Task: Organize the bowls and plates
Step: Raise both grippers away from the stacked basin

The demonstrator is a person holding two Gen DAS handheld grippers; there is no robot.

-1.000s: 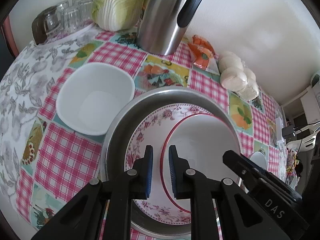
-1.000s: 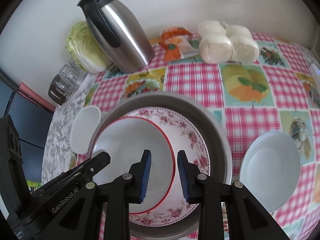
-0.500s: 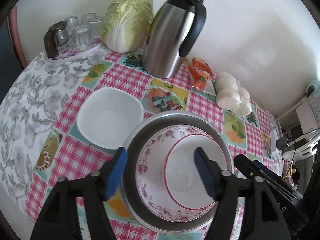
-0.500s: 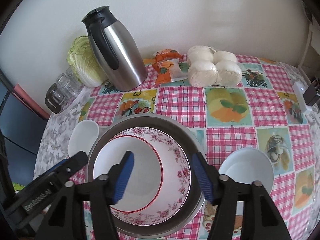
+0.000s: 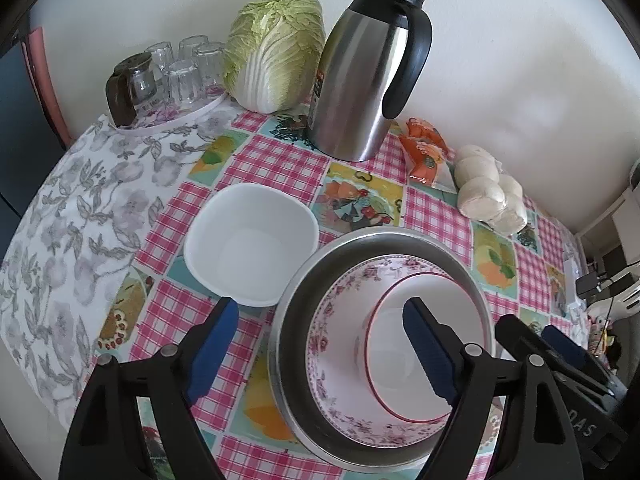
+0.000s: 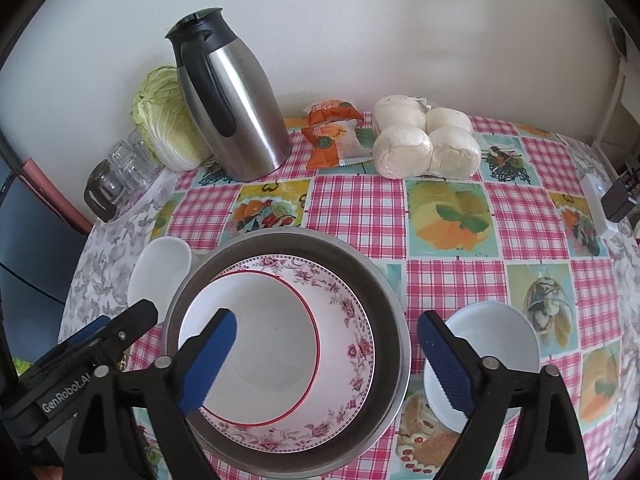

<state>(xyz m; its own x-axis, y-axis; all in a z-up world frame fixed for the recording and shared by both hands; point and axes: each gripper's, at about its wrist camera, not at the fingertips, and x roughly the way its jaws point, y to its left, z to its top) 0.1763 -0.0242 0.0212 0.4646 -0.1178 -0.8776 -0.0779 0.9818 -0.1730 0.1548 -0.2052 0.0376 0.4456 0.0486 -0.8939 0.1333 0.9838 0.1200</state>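
Both grippers hang over the stack with jaws opening and nothing between them, the left gripper (image 5: 320,350) and the right gripper (image 6: 326,364) alike; going left to right, a square white bowl (image 5: 252,242) sits just beside the steel basin (image 6: 384,300), which nests a floral plate (image 6: 352,344) and a red-rimmed bowl (image 6: 256,336); a small white bowl (image 6: 492,344) lies right of it; the ceramics look stiff, glossy, breakable, likely slippery; pinch each at its rim.
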